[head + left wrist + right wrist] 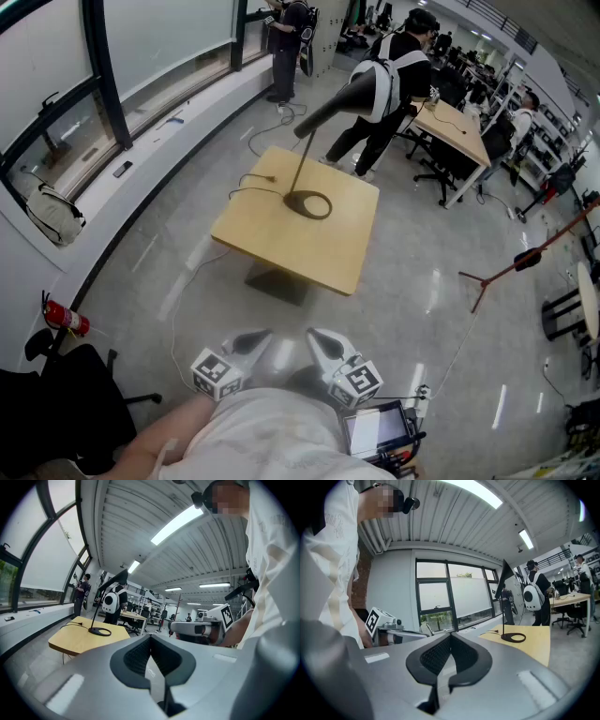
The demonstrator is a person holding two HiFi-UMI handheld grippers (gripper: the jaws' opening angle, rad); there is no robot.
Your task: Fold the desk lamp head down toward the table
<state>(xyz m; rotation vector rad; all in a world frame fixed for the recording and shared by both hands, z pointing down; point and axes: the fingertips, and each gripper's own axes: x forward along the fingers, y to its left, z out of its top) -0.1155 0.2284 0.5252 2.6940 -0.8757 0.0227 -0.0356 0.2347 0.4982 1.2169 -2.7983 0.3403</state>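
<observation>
A black desk lamp stands on a light wooden table (281, 246) some way ahead. Its ring base (309, 203) lies flat, a thin stem (301, 167) rises from it, and the cone head (339, 98) is raised, pointing up and right. The lamp base shows small in the left gripper view (100, 631) and in the right gripper view (513, 638). My left gripper (251, 345) and right gripper (323, 345) hang close to my body, well short of the table. Both are shut with nothing between the jaws.
A black cable (246, 190) runs from the lamp across the table and over its left edge. People stand behind the table (384, 84). A window ledge (141, 150) runs along the left; desks and chairs (459, 131) stand at the back right. A fire extinguisher (64, 320) lies at left.
</observation>
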